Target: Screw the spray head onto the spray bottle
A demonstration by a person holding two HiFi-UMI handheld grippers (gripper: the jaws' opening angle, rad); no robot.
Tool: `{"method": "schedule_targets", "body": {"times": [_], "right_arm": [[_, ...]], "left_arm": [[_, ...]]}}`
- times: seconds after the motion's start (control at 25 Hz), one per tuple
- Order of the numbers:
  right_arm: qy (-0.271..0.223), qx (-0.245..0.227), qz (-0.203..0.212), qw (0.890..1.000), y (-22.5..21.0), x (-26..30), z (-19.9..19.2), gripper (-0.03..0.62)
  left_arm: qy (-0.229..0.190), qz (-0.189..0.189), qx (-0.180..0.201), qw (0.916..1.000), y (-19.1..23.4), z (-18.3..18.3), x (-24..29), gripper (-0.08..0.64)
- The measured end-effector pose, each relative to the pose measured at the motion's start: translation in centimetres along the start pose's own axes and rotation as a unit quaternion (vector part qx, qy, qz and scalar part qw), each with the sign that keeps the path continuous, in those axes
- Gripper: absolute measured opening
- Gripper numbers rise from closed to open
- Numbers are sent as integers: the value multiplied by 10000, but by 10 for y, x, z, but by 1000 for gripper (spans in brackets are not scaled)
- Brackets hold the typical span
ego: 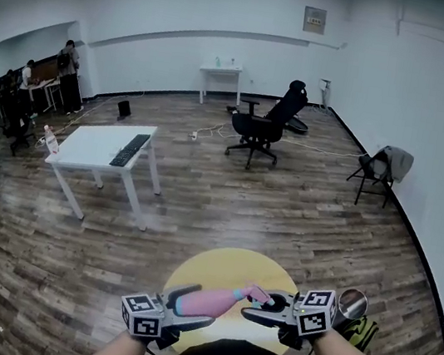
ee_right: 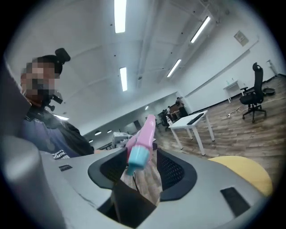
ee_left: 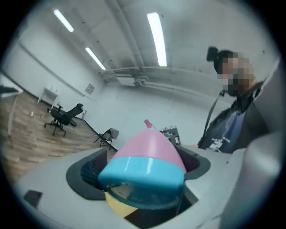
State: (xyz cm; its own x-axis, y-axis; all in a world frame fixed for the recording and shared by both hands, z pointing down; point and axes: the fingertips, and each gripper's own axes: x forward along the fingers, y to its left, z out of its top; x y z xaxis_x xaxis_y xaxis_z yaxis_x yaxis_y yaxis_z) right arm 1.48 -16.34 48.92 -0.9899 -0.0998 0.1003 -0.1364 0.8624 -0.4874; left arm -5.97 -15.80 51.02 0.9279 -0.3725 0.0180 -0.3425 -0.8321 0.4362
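A pink spray bottle (ego: 214, 300) with a blue base lies level over the yellow round table (ego: 215, 266). My left gripper (ego: 198, 308) is shut on the bottle's body; in the left gripper view the blue base (ee_left: 143, 172) faces the camera between the pads. The pink spray head (ego: 257, 294) sits at the bottle's neck, toward the right. My right gripper (ego: 262, 305) stands around it. In the right gripper view the spray head (ee_right: 144, 133), with its blue nozzle toward the camera, lies between the pads (ee_right: 175, 172) with a gap on the right side, so the jaws are open.
A metal cup (ego: 351, 304) stands at the table's right, behind my right hand. Farther off are a white table (ego: 96, 150) with a keyboard, a black office chair (ego: 264, 125), a folding chair (ego: 379, 169) by the right wall, and people (ego: 67, 71) at the far left.
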Motion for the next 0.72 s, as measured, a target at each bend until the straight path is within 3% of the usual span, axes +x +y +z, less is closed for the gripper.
{"method": "schedule_targets", "body": {"times": [0.08,0.16,0.56,0.72], "right_arm": [[-284,221,-59,9993,-4,-13,3,258],[-524,472,-111,9975,-8,-25,1,262],[7,307,91,9995,-2,-8,-20,267],[-121,340,2,9993,-6,-17,-17,265]], "left_arm": [[-357,7,-418,9985,4,-5,-11,499],[-405,35,-464,9981,1,-14,-19,499],[435,61,531,9976,-13,-48,3,497],[138,-182,259,9994,-12,-42,1,497]]}}
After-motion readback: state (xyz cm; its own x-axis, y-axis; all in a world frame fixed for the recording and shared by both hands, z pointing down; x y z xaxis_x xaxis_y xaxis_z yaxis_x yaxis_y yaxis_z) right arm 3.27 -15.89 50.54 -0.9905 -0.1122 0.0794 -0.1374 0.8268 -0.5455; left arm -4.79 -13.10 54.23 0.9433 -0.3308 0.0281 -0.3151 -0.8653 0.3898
